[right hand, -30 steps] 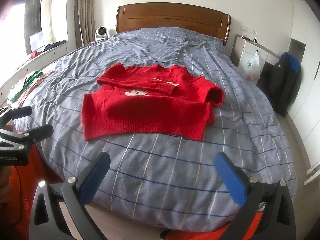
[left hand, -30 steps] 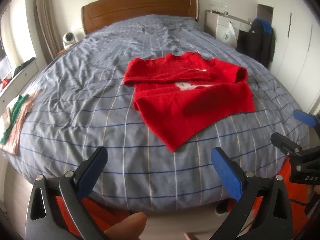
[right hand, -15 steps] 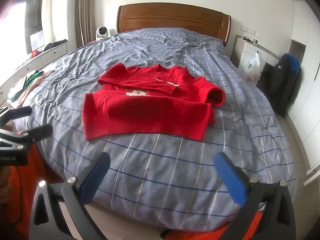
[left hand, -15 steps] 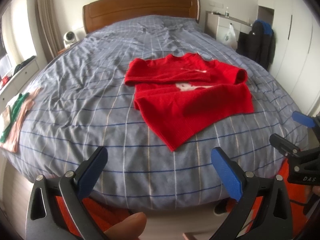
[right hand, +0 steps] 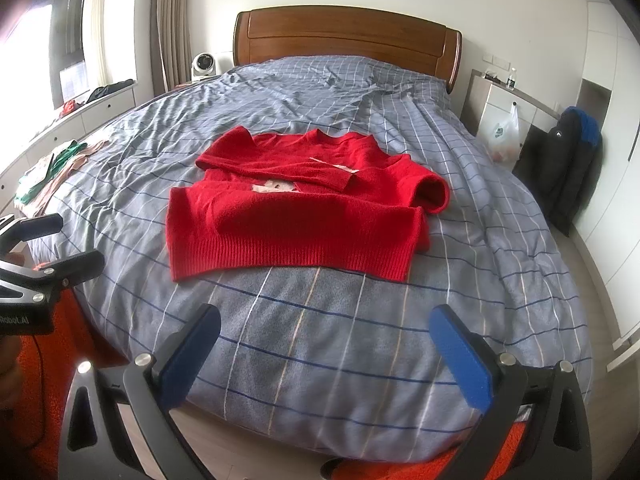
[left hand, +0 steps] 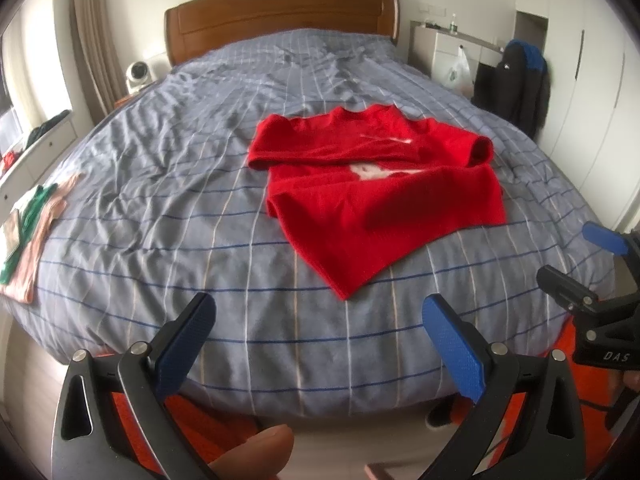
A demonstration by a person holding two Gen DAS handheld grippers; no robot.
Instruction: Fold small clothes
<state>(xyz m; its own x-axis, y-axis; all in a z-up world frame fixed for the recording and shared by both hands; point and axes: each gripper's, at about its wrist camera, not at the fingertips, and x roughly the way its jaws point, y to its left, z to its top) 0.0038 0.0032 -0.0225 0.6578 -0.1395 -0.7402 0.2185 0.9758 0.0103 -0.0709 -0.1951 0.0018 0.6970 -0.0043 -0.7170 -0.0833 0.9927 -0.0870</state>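
A red knit sweater [left hand: 372,184] lies on the bed with its sleeves folded across the chest; it also shows in the right wrist view [right hand: 296,208], hem toward me. My left gripper [left hand: 320,340] is open and empty over the bed's near edge, short of the sweater. My right gripper [right hand: 324,348] is open and empty, also short of the hem. Each gripper shows at the edge of the other's view, the right one [left hand: 596,280] and the left one [right hand: 44,248].
The bed [right hand: 360,340] has a grey-blue checked cover and a wooden headboard [right hand: 344,36]. Folded clothes [left hand: 28,224] lie at its left edge. A white cabinet with a plastic bag [right hand: 504,132] and a dark jacket [right hand: 568,168] stand to the right.
Both grippers have edged slightly closer to the bed. The sweater has not moved and both grippers stay open.
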